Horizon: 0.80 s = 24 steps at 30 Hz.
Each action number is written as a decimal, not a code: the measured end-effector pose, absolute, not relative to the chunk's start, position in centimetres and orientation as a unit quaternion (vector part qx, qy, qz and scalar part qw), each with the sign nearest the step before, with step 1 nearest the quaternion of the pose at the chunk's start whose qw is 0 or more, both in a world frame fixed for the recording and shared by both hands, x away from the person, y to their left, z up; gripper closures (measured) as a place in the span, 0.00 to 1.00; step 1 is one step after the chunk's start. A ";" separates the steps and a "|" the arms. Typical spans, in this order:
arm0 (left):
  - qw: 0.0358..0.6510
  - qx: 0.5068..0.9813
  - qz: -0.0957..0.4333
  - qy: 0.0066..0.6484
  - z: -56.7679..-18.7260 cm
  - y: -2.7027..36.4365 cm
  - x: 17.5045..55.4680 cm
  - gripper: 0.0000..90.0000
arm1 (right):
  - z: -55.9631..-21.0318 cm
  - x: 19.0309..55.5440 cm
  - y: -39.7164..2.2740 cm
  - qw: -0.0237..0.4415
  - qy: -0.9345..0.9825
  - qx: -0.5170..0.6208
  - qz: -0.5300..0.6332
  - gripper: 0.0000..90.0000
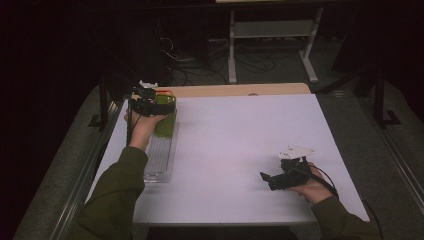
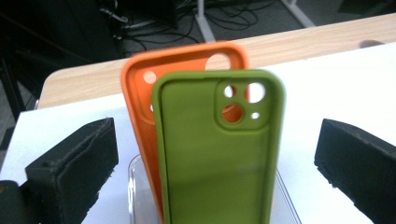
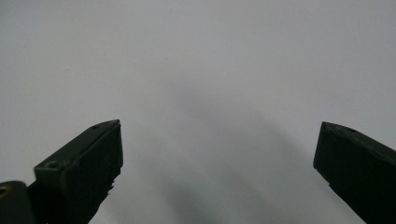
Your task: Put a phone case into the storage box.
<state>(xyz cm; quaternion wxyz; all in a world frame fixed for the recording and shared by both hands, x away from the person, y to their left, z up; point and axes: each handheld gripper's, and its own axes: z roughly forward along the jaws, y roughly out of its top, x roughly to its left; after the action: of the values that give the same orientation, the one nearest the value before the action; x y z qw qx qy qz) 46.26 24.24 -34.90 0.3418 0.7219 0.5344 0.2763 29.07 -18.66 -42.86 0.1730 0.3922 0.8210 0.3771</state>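
Note:
An olive-green phone case [image 2: 217, 154] stands upright in a clear slotted rack [image 2: 133, 184], with an orange phone case [image 2: 182, 60] upright just behind it. My left gripper [image 2: 217, 140] is open, one jaw on each side of the green case, and neither pad touches it. From above, that left gripper [image 1: 150, 104] sits over the far end of the rack [image 1: 160, 155], beside the green case [image 1: 166, 122]. My right gripper [image 1: 267, 179] rests low at the near right of the white table [image 1: 240, 130]. The right gripper [image 3: 219, 140] is open over bare tabletop with nothing between its jaws.
The rack runs along the table's left edge, its near slots unoccupied. A strip of wooden tabletop [image 1: 240, 90] shows beyond the white surface. Past it are a dark floor with cables and a white metal frame [image 1: 272, 45].

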 end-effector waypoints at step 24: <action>0.448 0.827 0.141 0.308 -35.1 24.3 35.3 0.00 | -41.4 28.7 -19.3 0.173 0.815 0.374 0.409 0.01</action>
<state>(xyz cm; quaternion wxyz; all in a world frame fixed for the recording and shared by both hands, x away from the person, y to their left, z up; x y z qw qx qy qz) 35.31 24.29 -35.09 0.4480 0.8274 0.3077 0.1413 28.72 -19.25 -41.39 0.1729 0.3738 0.8145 0.4086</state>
